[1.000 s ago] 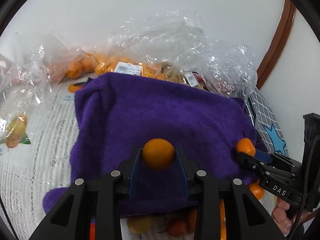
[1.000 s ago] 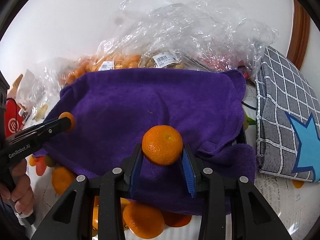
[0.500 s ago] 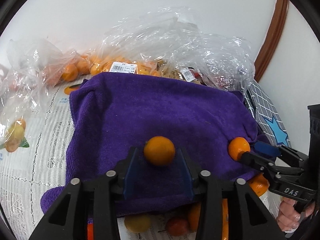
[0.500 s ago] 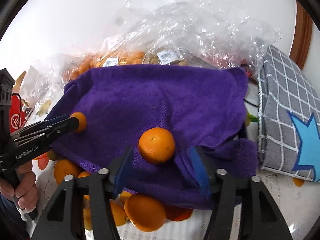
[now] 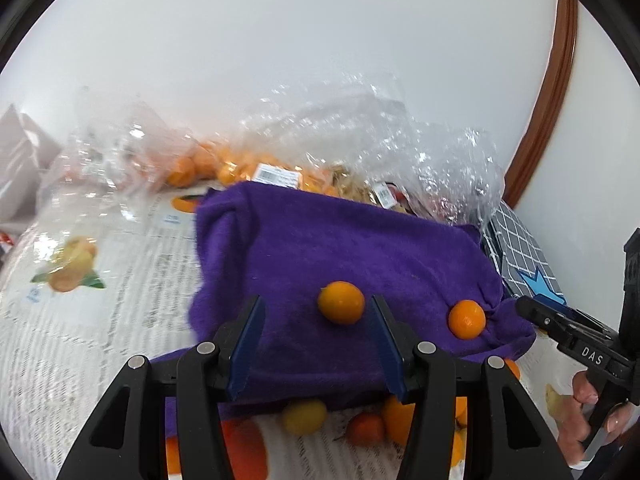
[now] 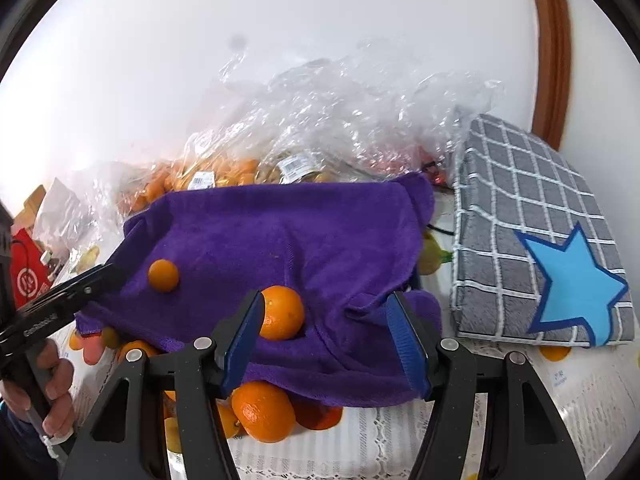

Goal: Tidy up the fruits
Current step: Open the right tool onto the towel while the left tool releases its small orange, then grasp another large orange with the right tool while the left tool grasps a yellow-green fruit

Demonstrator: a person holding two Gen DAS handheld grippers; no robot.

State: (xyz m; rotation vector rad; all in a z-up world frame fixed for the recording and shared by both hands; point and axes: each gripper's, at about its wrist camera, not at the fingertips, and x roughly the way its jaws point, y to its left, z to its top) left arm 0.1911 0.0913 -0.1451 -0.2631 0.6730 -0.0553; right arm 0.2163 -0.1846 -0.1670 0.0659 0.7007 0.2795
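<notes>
While the left gripper [image 5: 316,336] stands released, its blue pads spread wide, a small orange [image 5: 341,302] lies free on the purple towel [image 5: 340,248] between them, nearer the right pad and touching neither. A second orange [image 5: 467,319] rests on the towel's right fold, just beside the tip of the right gripper [image 5: 536,314], whose jaw state cannot be told from this side. Clear plastic bags [image 5: 360,140] holding more oranges are heaped behind the towel, and loose fruit [image 5: 304,416] shows under its near edge on the tabletop [image 5: 80,340].

Seen from the right wrist, the right gripper [image 6: 324,340] is likewise released, with a larger orange [image 6: 280,312] sitting on the towel [image 6: 300,240] against the left pad and well apart from the right one. The smaller orange [image 6: 163,275] lies further left on the cloth, near the left gripper's tip [image 6: 108,274]. A grey checked cloth [image 6: 532,216] with a blue star lies to the right, and several oranges [image 6: 262,410] peek out below the towel's front edge.
</notes>
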